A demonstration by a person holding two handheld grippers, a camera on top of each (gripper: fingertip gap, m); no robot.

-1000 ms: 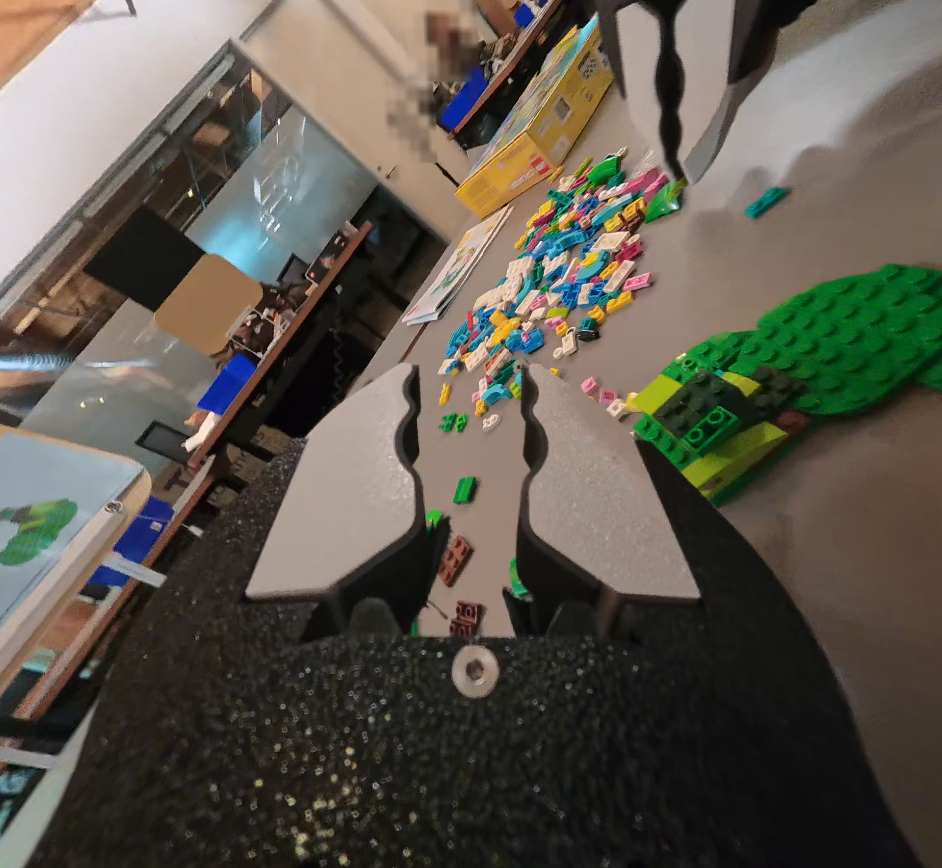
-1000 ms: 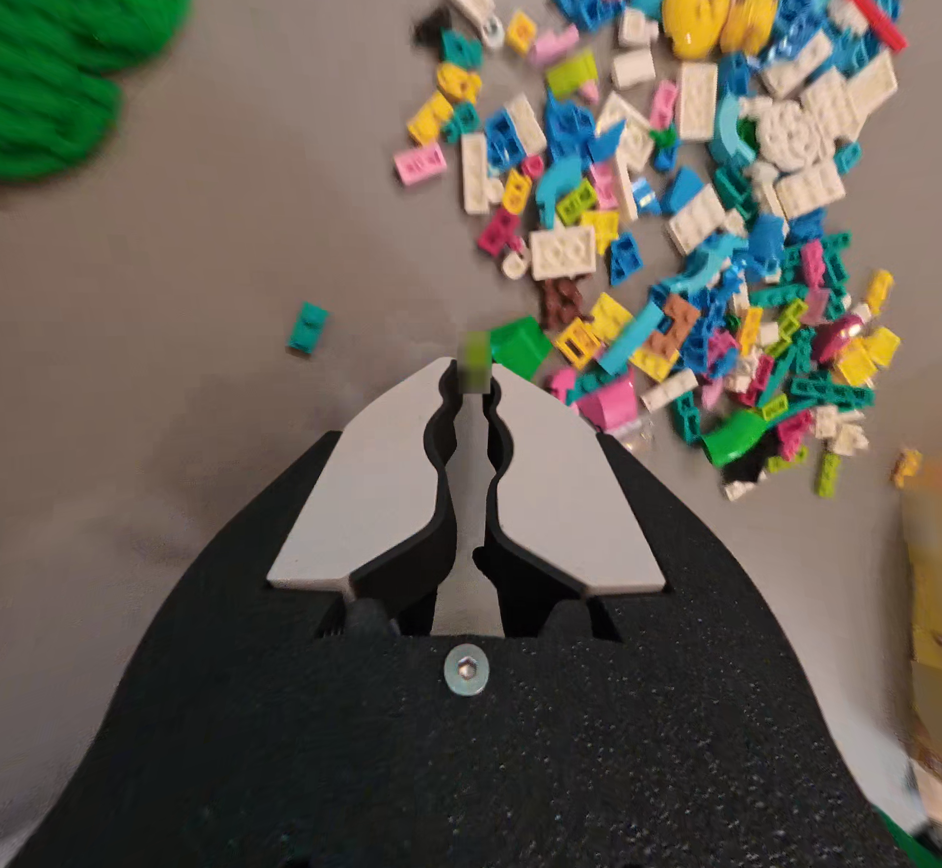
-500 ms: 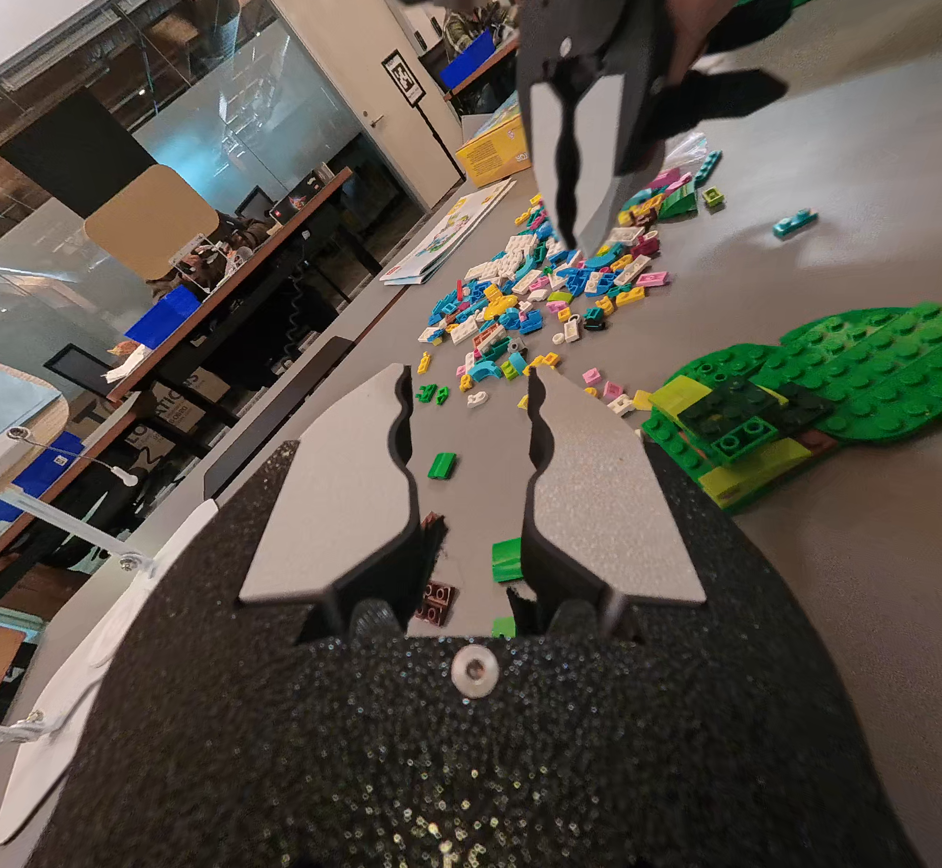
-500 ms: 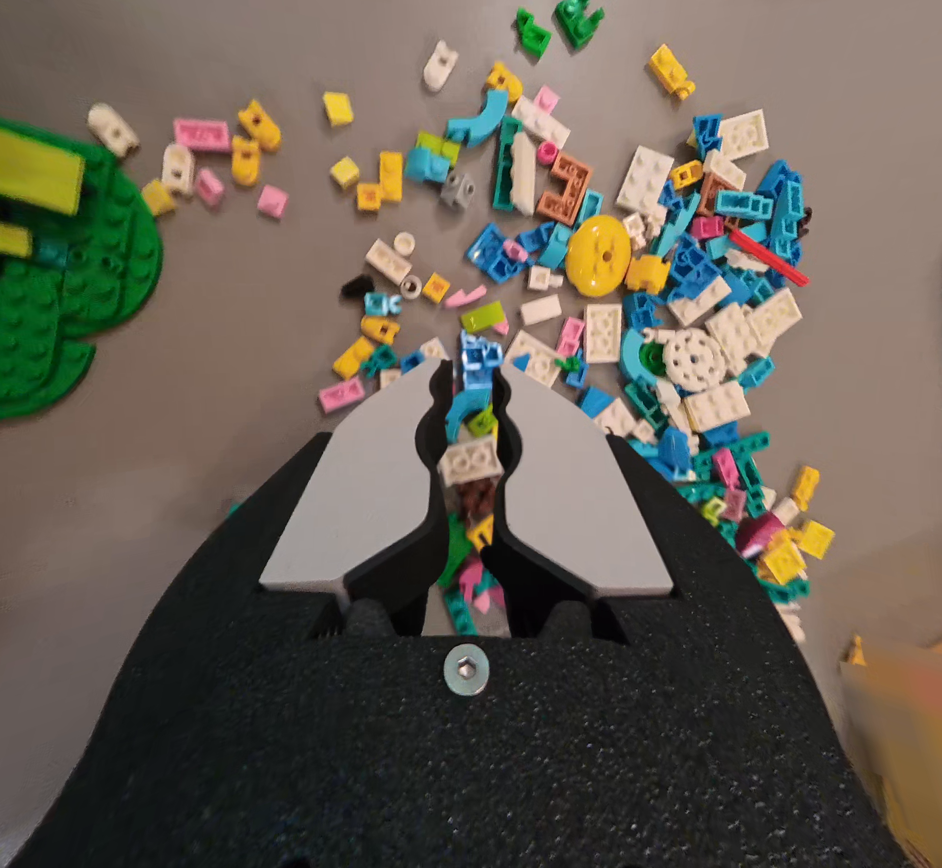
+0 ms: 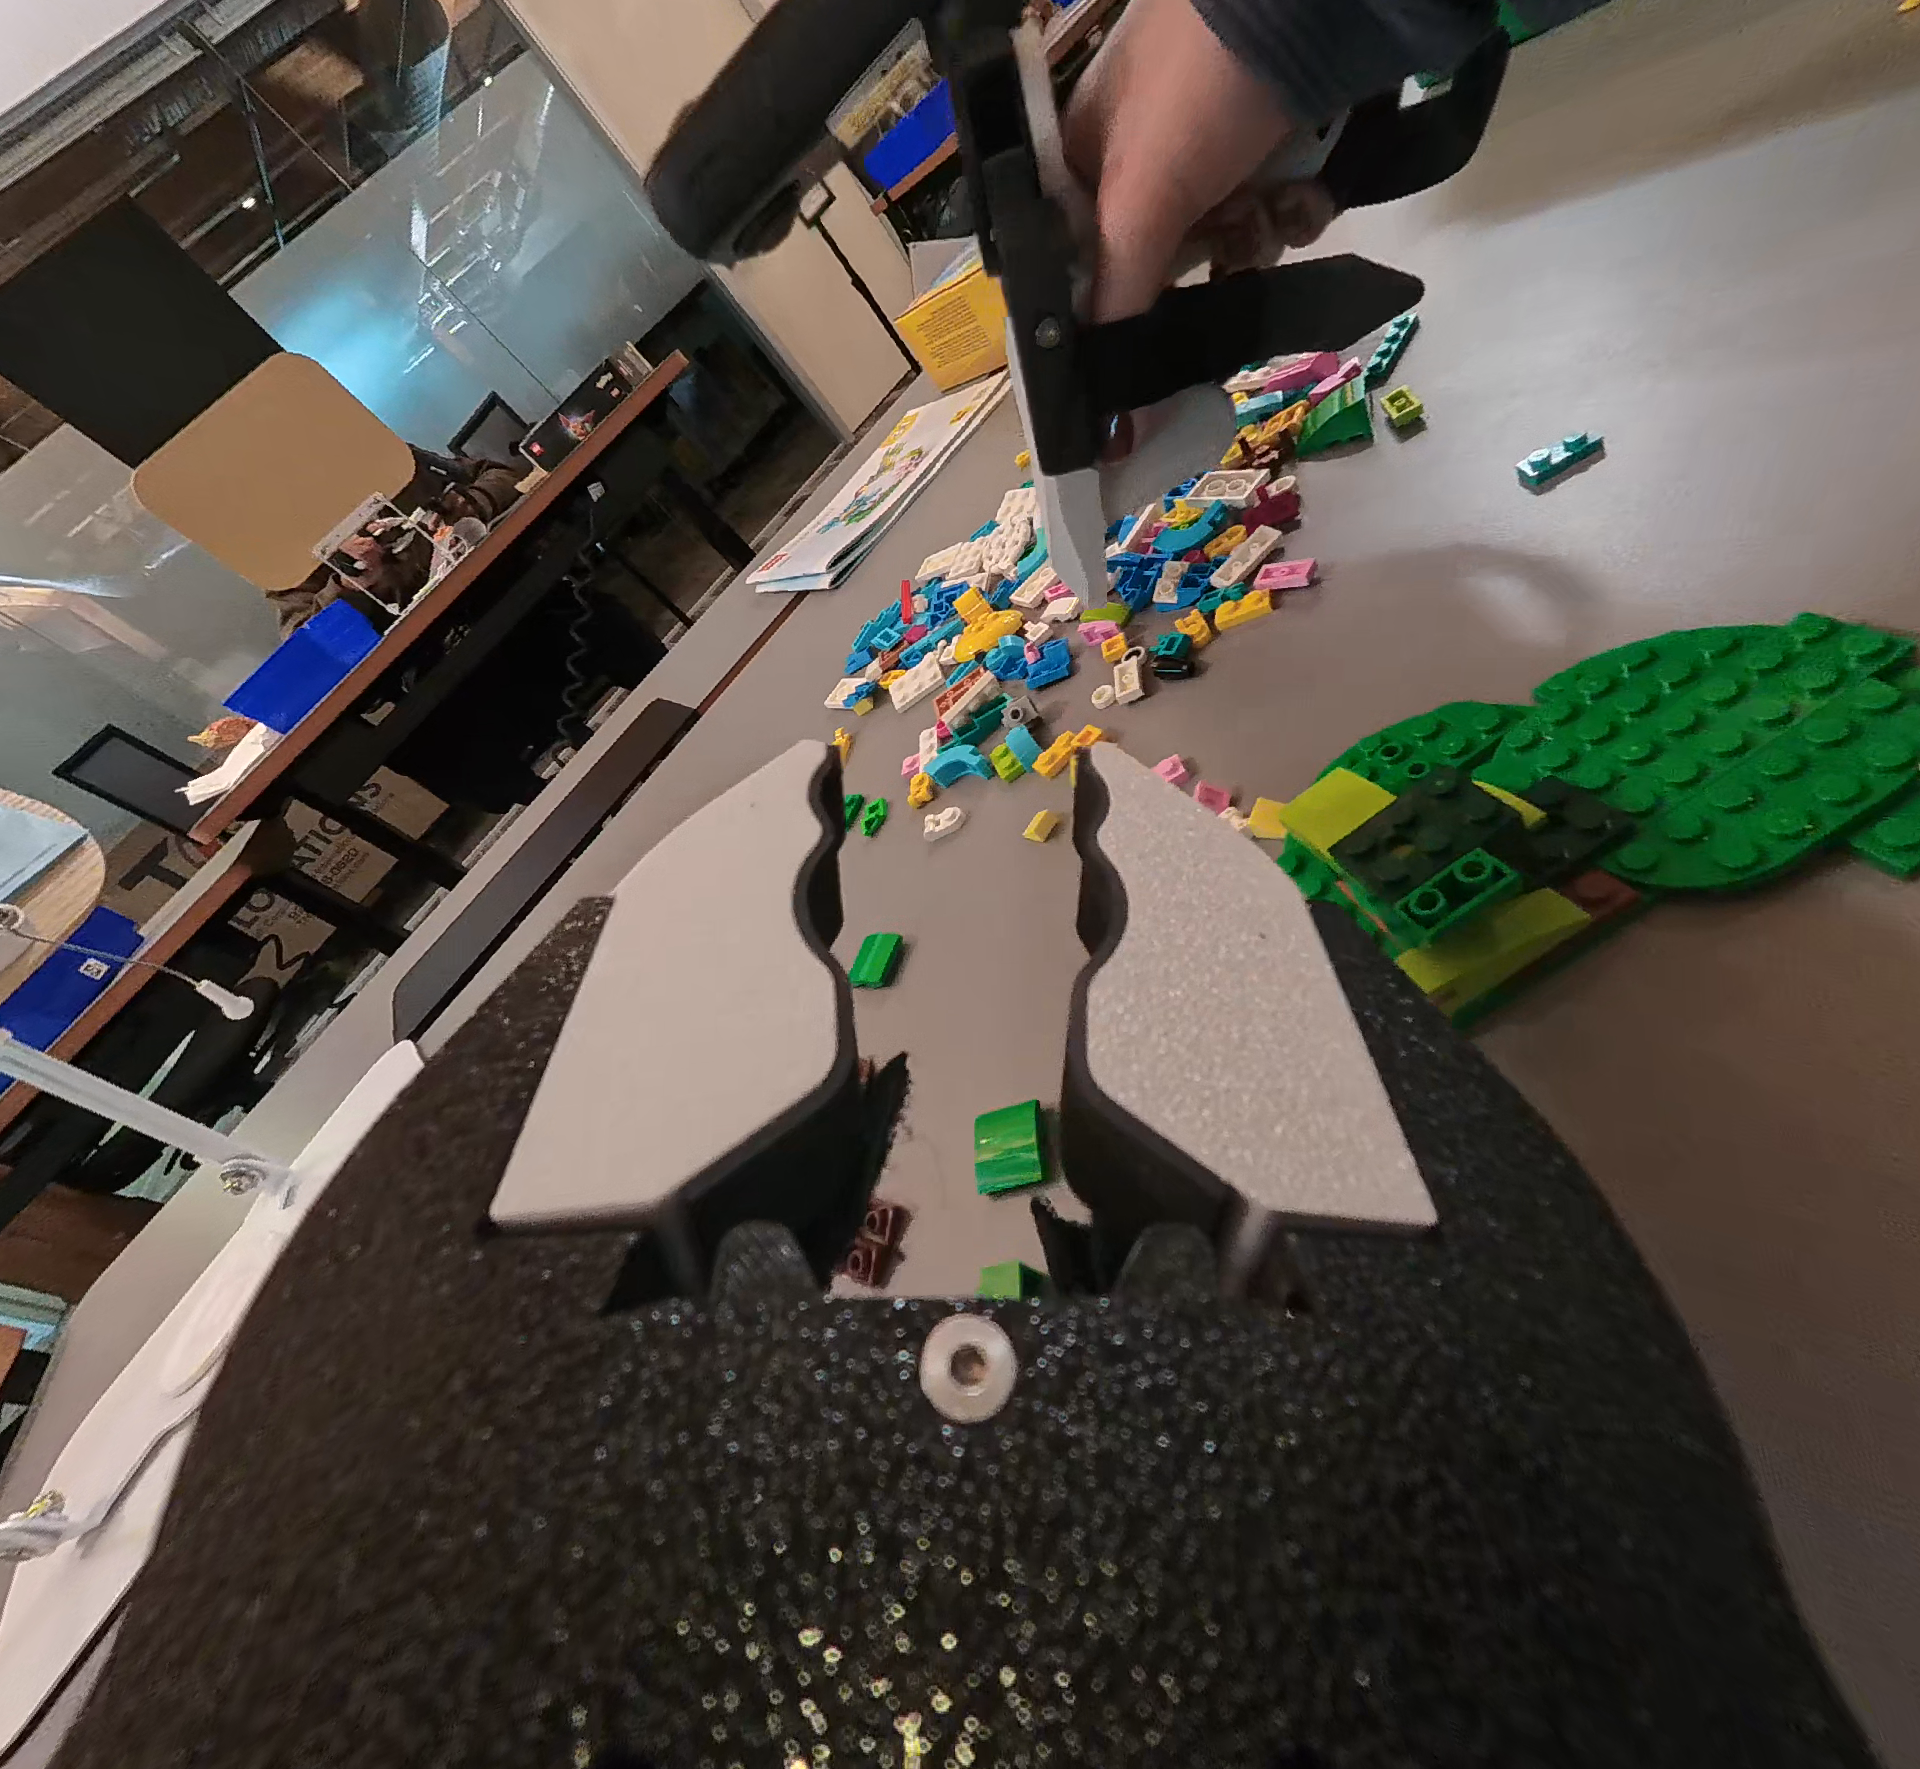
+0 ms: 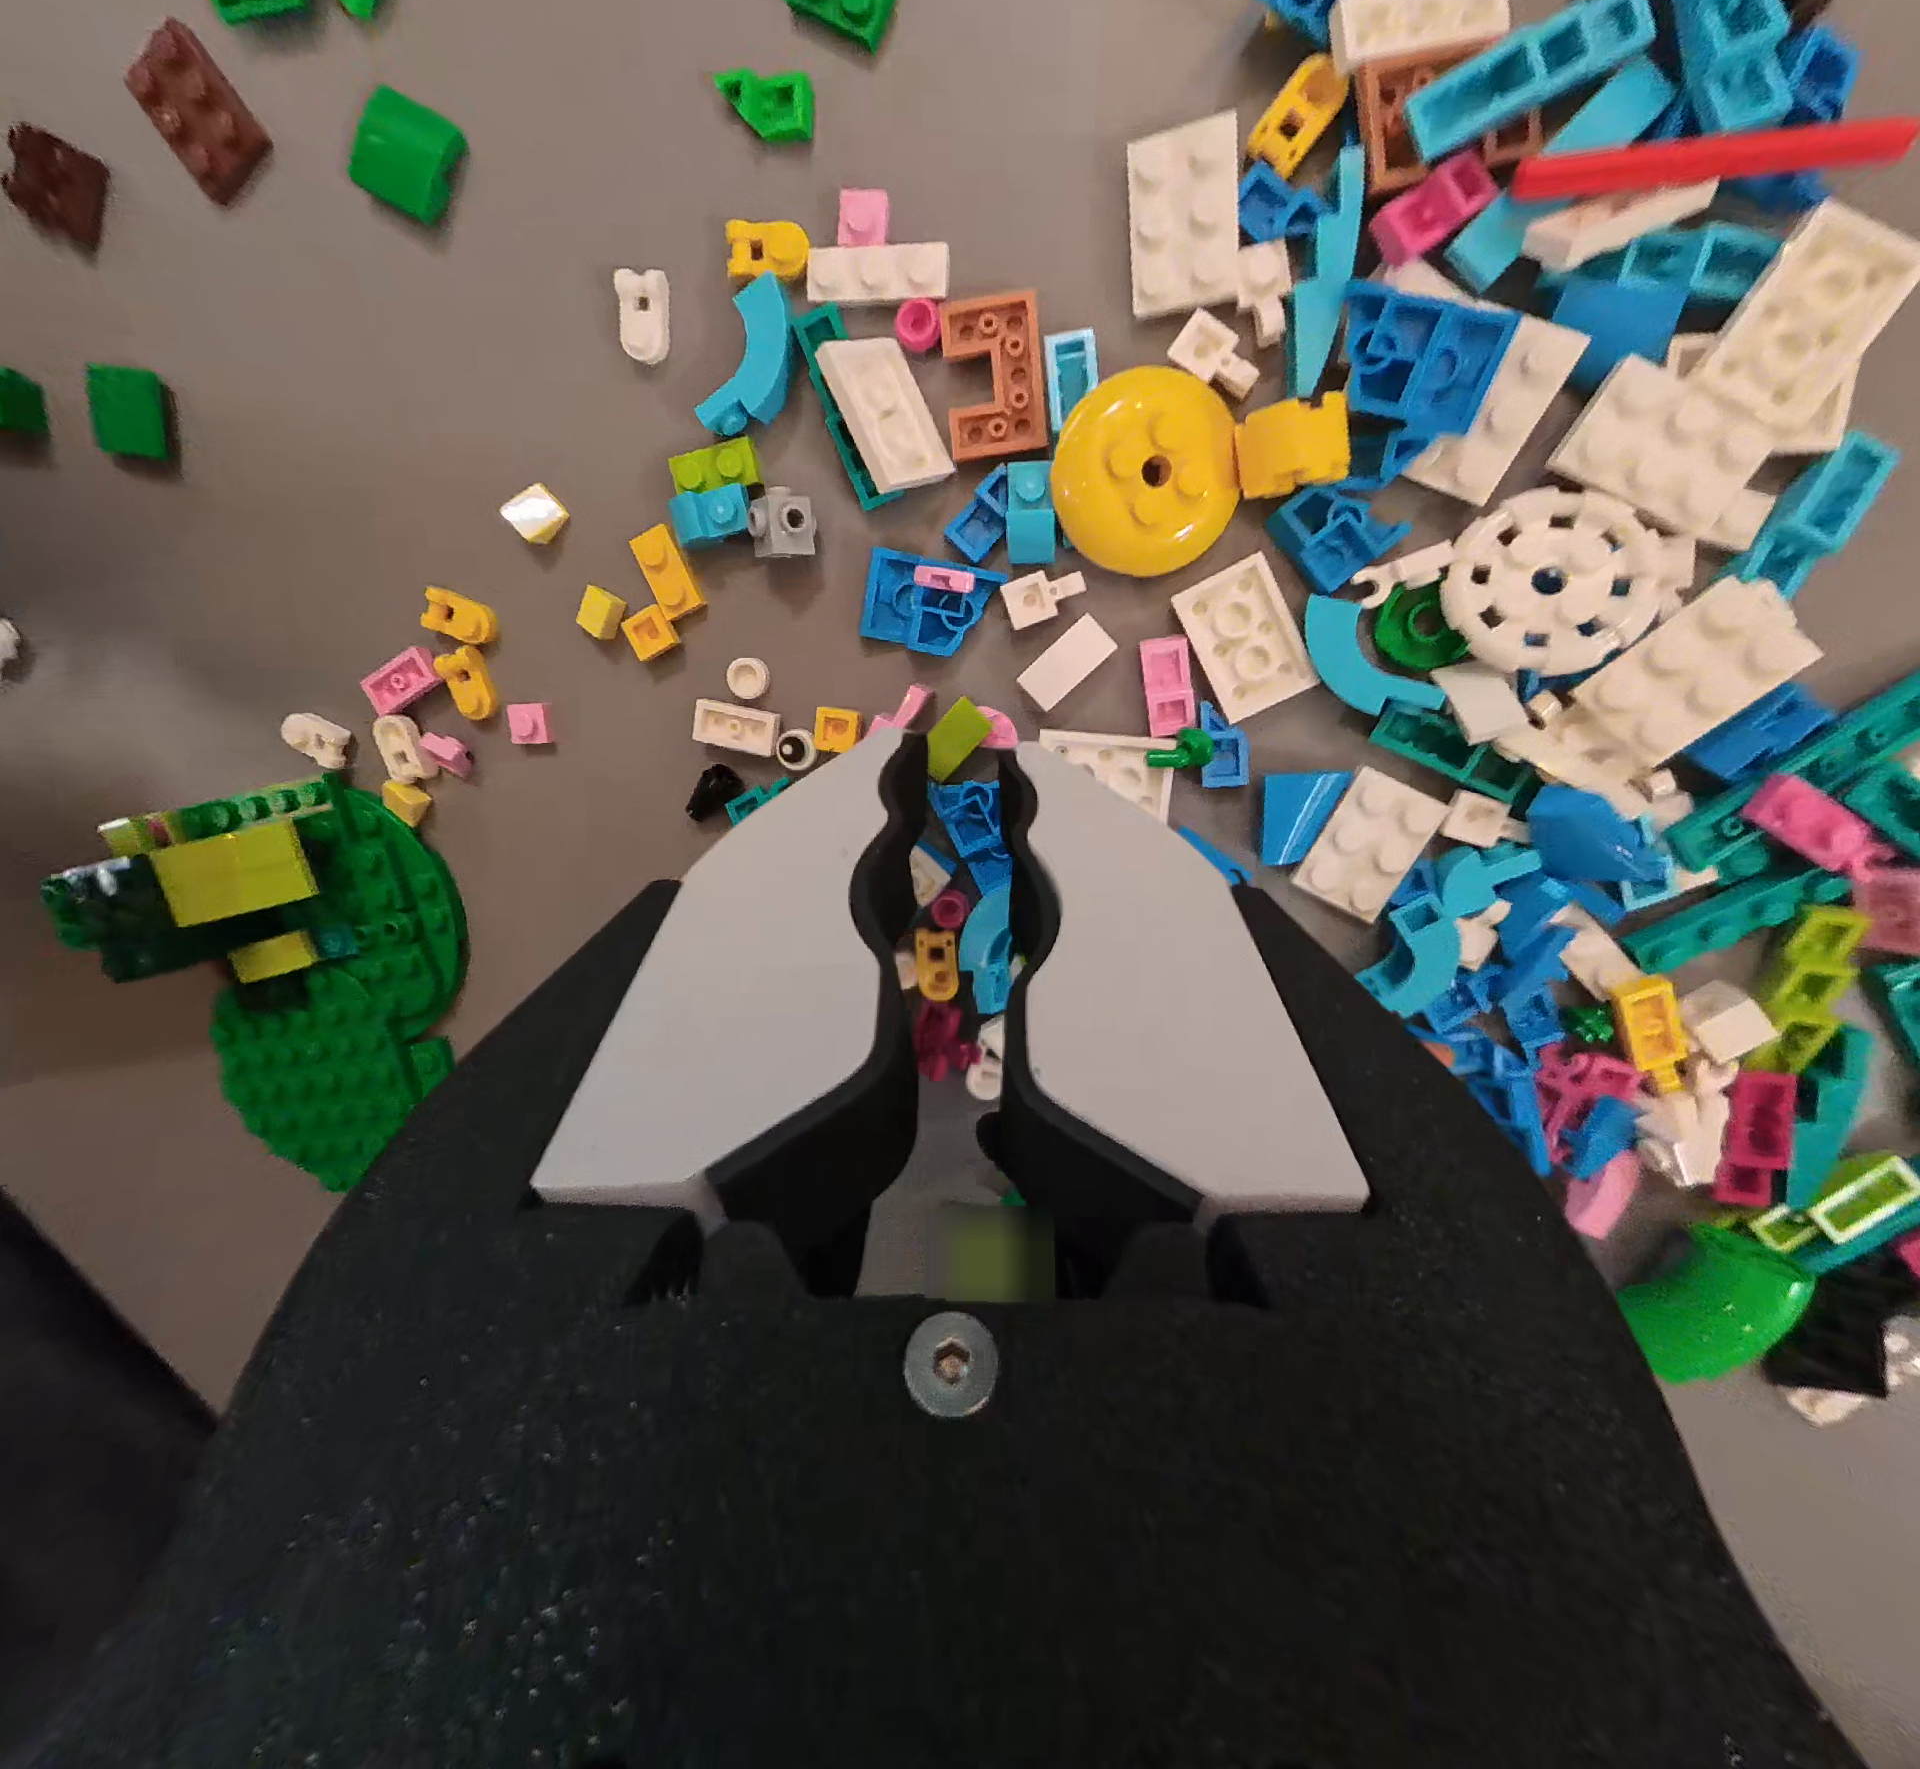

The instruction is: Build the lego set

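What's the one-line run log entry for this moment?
left tool: open, empty, low over table | right tool: open, tips at lime tile in loose brick pile | green baseplate build: untouched

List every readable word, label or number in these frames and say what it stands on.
Yellow box: printed text, too small to read.
Booklet: cover print, too small to read.
Cardboard boxes under the desk: large letters and a label, which I do not transcribe.
Loose bricks, right wrist view: no writing visible.

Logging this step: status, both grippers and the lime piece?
Left gripper open, empty. Right gripper narrowly open over lime tile; grip unclear. Loose bricks crowd it.
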